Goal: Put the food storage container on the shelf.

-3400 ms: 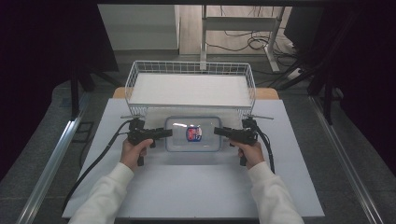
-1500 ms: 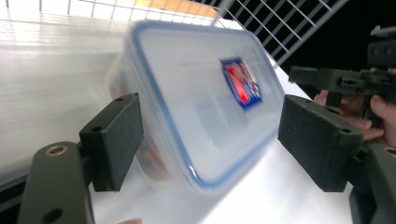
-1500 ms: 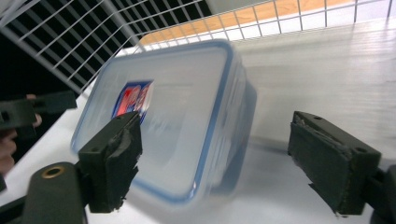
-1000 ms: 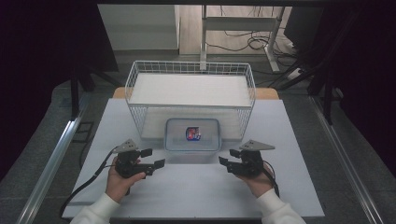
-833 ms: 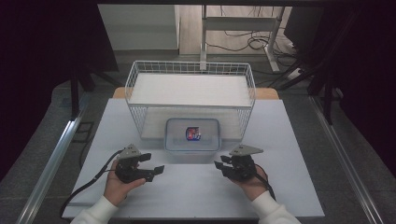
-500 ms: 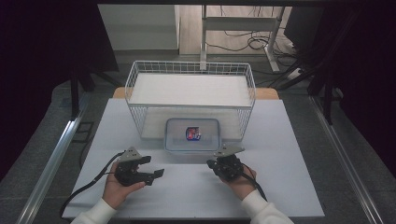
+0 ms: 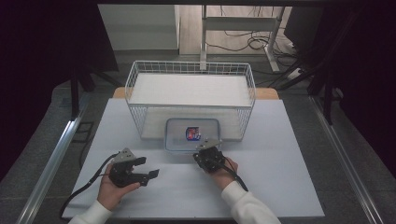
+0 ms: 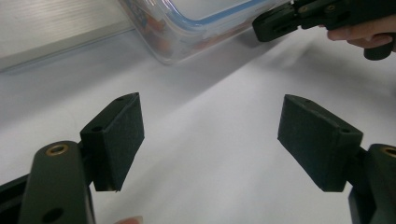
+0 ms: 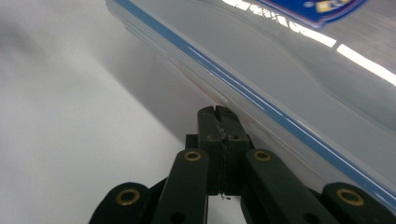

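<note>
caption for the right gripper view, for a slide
Right gripper, jaws shut and empty, tips at the near edge of the blue-rimmed clear lidded container on the white table.

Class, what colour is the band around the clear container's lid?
Blue band, clearest in the right gripper view.

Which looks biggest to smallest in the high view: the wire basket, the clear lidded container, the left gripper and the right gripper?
1. wire basket
2. clear lidded container
3. left gripper and right gripper: about alike, so unranked; the left gripper's spread jaws just make it look a bit wider.
</note>
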A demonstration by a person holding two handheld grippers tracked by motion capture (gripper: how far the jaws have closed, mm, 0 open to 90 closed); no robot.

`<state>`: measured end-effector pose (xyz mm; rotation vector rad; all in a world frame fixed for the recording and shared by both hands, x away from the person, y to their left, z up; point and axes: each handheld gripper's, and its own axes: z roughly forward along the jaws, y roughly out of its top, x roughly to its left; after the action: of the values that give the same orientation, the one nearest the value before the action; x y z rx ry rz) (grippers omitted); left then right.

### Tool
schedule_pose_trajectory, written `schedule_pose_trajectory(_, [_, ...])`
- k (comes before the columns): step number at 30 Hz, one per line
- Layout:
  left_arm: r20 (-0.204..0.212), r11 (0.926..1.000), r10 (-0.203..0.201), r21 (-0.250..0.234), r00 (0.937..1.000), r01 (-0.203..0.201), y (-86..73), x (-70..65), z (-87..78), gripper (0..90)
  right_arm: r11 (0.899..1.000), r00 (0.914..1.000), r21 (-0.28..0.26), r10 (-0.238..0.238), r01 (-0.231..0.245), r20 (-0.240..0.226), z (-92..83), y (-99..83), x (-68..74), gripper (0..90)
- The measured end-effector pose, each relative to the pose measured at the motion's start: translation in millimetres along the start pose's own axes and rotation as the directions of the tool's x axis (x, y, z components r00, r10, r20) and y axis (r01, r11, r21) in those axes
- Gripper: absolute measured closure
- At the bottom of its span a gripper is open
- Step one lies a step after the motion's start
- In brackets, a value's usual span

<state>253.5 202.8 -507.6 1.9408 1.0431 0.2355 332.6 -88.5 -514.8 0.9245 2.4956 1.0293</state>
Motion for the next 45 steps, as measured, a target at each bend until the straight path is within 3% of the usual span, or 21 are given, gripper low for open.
schedule_pose_trajectory(4, [0.0,1.0,0.008,0.002,1.0,-0.008,-0.2,-0.1,-0.5,22.1,1.0,1.0,-0.016,0.003,-0.003,-0.009,3.6,4.0,3.4,88.8])
schedule_pose_trajectory(9, [-0.001,1.0,0.002,-0.006,1.0,-0.002,0.6,0.2,-2.5,22.0,0.999,0.9996,-0.042,0.011,-0.01,0.025,5.3,14.2,2.8,88.9])
schedule_pose_trajectory(11, [0.001,1.0,0.0,-0.009,1.0,0.0,0.9,0.6,-2.9,22.0,0.998,0.9998,-0.055,0.014,-0.013,0.014,7.2,18.2,1.5,88.9])
schedule_pose_trajectory(13, [0.0,1.0,0.0,-0.009,1.0,0.0,0.9,0.8,-2.9,21.9,0.999,0.9991,-0.052,0.006,-0.004,0.043,9.9,22.6,1.6,88.9])
schedule_pose_trajectory(19, [-0.006,1.0,0.008,-0.001,1.0,-0.008,0.4,0.9,-2.1,21.9,0.996,0.9975,-0.065,0.063,-0.061,0.03,22.7,29.7,-10.3,88.9])
schedule_pose_trajectory(33, [-0.007,0.9998,0.018,-0.001,0.9998,-0.018,-0.2,0.7,-1.5,21.8,0.989,0.9903,-0.09,0.127,-0.122,0.056,46.2,50.4,-23.0,88.9])
schedule_pose_trajectory(39, [-0.003,0.9998,0.022,-0.002,0.9998,-0.022,-0.4,0.3,-2.8,21.6,0.99,0.9934,-0.1,0.105,-0.1,0.046,36.2,50.8,-18.7,88.9])
schedule_pose_trajectory(45, [0.0,0.9998,0.016,-0.01,0.9999,-0.016,0.7,0.8,-3.2,21.7,0.993,0.9997,-0.113,0.023,-0.021,0.012,2.0,45.5,-7.0,88.8])
